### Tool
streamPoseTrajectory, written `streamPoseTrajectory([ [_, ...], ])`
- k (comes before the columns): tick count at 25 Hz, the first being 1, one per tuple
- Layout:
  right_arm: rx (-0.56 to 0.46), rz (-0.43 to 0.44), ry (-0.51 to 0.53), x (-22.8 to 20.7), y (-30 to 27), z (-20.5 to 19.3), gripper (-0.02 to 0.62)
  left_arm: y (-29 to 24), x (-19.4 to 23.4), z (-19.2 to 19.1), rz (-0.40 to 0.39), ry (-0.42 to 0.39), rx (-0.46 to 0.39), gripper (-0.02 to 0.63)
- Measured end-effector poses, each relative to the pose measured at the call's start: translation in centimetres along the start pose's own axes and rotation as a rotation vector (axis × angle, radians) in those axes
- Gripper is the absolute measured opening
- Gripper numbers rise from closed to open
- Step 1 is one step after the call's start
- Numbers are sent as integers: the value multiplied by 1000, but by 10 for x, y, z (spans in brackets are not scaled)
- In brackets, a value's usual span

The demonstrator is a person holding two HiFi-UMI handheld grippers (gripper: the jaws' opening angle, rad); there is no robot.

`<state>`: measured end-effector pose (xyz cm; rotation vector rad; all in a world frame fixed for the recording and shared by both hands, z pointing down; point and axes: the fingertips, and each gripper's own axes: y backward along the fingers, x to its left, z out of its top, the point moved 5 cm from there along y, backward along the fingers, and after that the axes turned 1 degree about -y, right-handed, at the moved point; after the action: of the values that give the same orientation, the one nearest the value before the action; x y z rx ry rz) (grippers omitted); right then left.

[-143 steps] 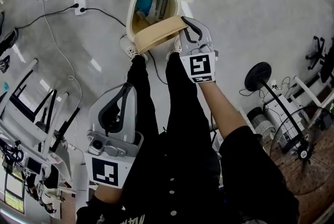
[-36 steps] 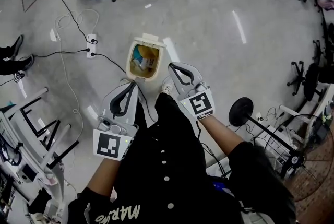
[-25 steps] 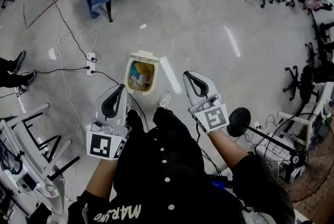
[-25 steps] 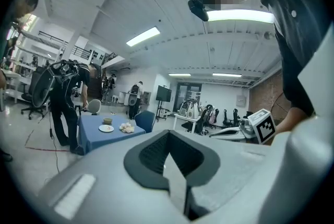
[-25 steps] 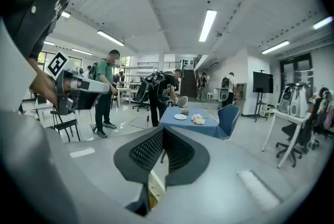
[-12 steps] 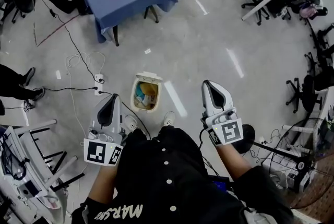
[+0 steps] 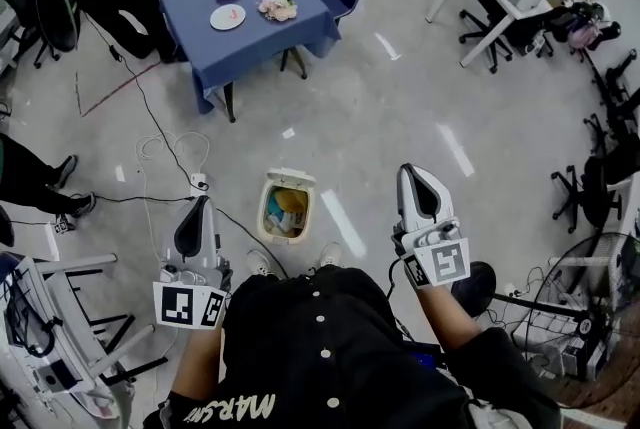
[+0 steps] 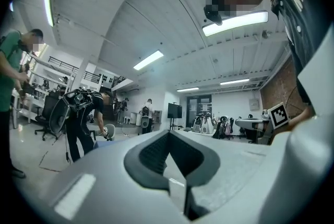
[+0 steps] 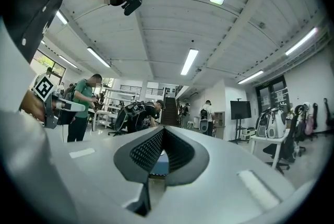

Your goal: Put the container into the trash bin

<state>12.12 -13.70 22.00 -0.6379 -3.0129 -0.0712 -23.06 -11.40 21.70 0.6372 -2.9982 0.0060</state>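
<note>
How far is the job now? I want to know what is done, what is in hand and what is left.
Done, it seems: the trash bin on the floor stands open with things inside, though I cannot tell the container among them. In hand: nothing; the left gripper and the right gripper are both shut and empty. Left: probably nothing.

Too small to tell apart: trash (image 7: 285, 210) inside bin (image 7: 289, 177). Cut off by right edge: fan (image 7: 570, 317).
</note>
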Motion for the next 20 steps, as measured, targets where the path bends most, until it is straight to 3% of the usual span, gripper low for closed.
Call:
streamPoseTrajectory([
  [7,-28,-11,-15,-5,-1,9,25,10,21,4,64,-14,-19,0],
  [20,-38,1,-19,0,-6,14,23,2,21,12,63,-38,-25,0],
])
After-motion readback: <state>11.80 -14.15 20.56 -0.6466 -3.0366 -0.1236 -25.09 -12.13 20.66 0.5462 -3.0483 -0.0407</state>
